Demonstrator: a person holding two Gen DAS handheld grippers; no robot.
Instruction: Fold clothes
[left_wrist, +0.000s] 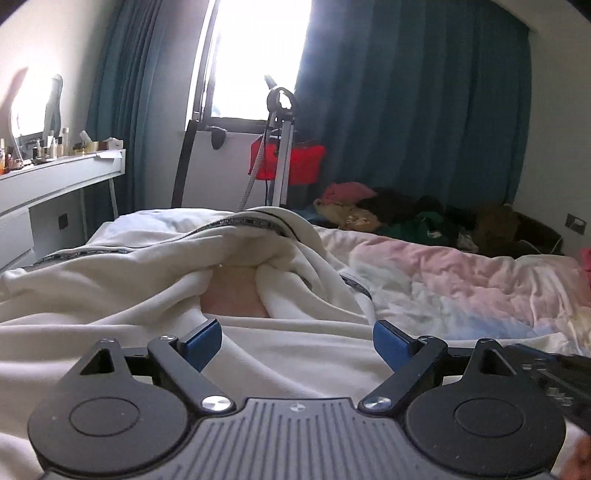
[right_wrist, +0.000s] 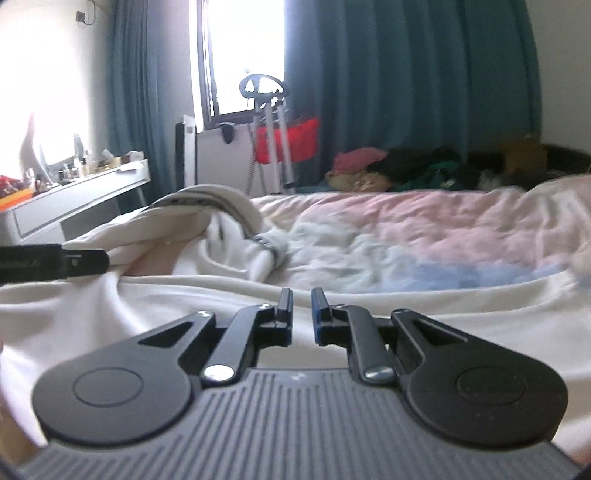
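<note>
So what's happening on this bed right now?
A person with a gripper in each hand is folding a white garment spread on the bed. The left gripper is open above the cloth, holding nothing. The right gripper is nearly shut at the garment's near edge; a grip isn't clear.

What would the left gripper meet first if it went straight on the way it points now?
Most likely the white garment: its bunched fold rises right ahead of the left gripper, whose jaws stand open with nothing between them. How far off the fold lies is unclear.

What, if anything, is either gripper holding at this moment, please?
Nothing: the left gripper is open above the white garment; the right gripper is nearly shut, with nothing between its fingers.
</note>
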